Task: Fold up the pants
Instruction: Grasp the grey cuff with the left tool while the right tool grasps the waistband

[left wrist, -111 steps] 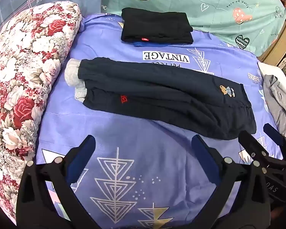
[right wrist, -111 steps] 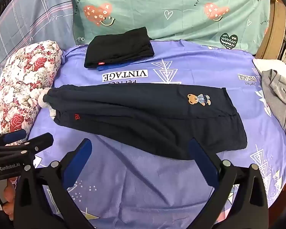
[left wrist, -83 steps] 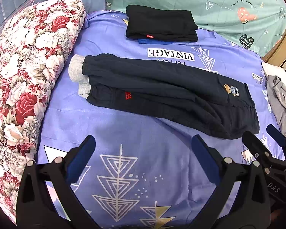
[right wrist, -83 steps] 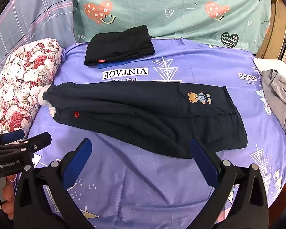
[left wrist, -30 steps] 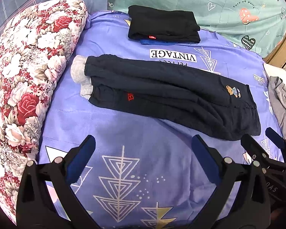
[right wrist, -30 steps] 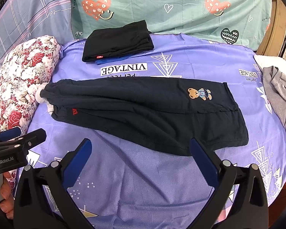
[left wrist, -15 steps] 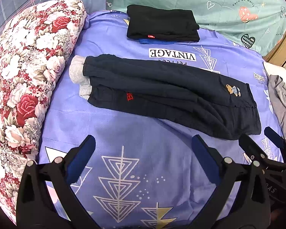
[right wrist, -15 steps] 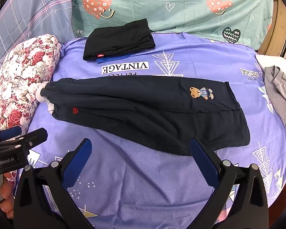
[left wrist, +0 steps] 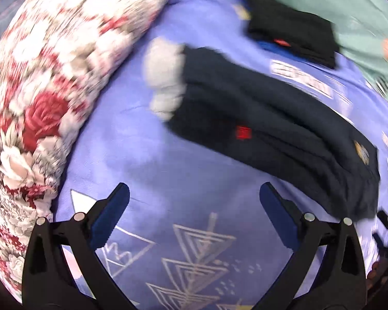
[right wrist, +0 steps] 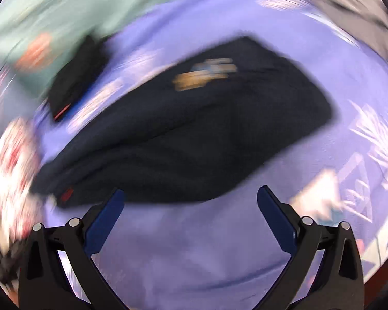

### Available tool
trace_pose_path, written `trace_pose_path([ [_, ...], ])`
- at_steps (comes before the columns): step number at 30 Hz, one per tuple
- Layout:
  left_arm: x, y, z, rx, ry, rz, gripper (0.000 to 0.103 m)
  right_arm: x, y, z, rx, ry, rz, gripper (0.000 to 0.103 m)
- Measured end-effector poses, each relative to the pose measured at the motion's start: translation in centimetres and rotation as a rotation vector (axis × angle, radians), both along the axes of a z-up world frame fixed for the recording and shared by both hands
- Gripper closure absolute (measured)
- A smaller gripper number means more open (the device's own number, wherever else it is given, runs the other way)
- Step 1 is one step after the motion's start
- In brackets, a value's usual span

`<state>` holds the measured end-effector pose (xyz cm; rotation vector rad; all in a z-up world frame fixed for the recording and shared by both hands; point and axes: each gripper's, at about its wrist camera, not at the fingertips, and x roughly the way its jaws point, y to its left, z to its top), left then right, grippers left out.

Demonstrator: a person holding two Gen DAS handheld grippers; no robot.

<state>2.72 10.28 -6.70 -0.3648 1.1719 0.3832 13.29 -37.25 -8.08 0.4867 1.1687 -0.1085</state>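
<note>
Swinging closer, both wide-open, empty claws, left (left wrist: 194, 219) and right (right wrist: 190, 217), now approach the navy pants (left wrist: 271, 129) at 12 o'clock, ready to grasp.

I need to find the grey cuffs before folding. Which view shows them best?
The left wrist view: the grey cuffs show plainly at the pants' end beside the floral pillow. The right wrist view is motion-blurred; the cuffs cannot be made out there.
</note>
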Motion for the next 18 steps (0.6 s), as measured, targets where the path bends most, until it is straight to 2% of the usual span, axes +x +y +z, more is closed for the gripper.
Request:
trace_pose_path([
  [3,0.0,2.8,-1.5,-0.016,0.037,0.076,0.002,0.3,-5.6,-1.9,-0.065,0.041,-0.175,0.001],
  [5,-0.1,4.3,-2.1,-0.012,0.059,0.121,0.002,0.6,-7.7,-2.7,-0.1,0.047,-0.205,0.001],
  [10,-0.6,6.3,-2.8,-0.044,0.075,0.198,0.002,2.0,-10.5,-4.8,-0.116,0.059,-0.178,0.001],
  [18,0.1,5.8,-3.9,-0.062,0.101,0.185,0.002,4.6,-11.9,-5.7,-0.113,0.07,-0.178,0.004],
])
